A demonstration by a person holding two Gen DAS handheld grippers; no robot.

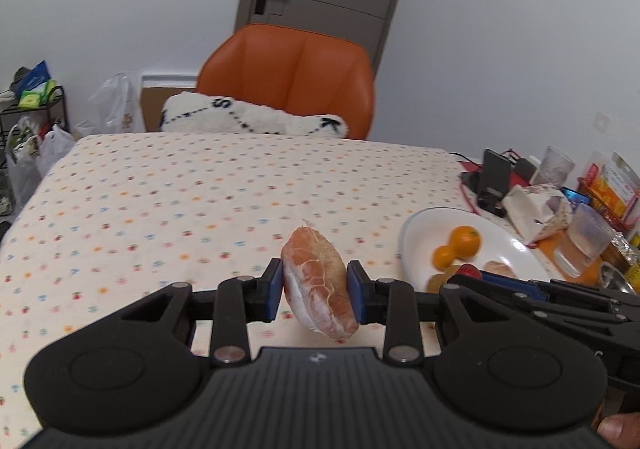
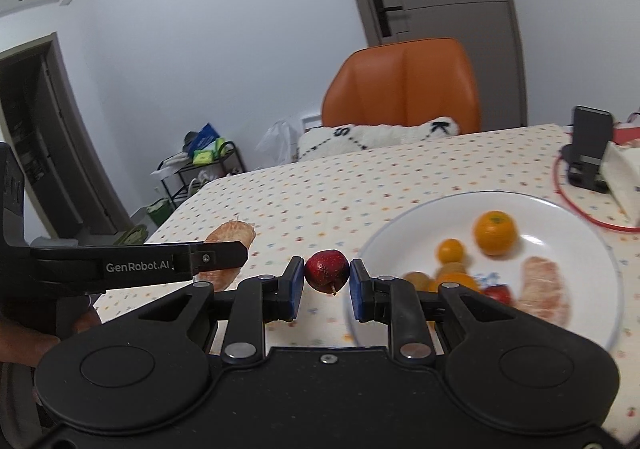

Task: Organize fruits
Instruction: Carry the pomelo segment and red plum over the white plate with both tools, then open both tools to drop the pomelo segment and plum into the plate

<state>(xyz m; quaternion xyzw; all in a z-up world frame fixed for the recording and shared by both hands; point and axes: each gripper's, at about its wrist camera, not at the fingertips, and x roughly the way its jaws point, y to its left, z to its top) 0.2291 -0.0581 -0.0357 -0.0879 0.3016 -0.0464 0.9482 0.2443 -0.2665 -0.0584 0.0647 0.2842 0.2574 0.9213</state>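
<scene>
Here, jaws pinch membraned pomelo wedge (image 1: pixel 318 281) — glossy red fruit (image 2: pixel 327 270).

Peeled pomelo segment (image 1: pixel 318 281), tilted, frame centre; small red fruit (image 2: pixel 327 270), stem down; oranges on white plate (image 2: pixel 384 245), right.

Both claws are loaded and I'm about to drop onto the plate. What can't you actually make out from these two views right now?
- Near edge of the white plate: in both views, hidden behind the right claw.
- Small fruits by the pomelo segment on the plate: right wrist view, motion-blurred and partly covered; kinds unclear.
- Pomelo segment in the left claw: underside hidden by the claw body.
- Red fruit: kind unclear.
</scene>
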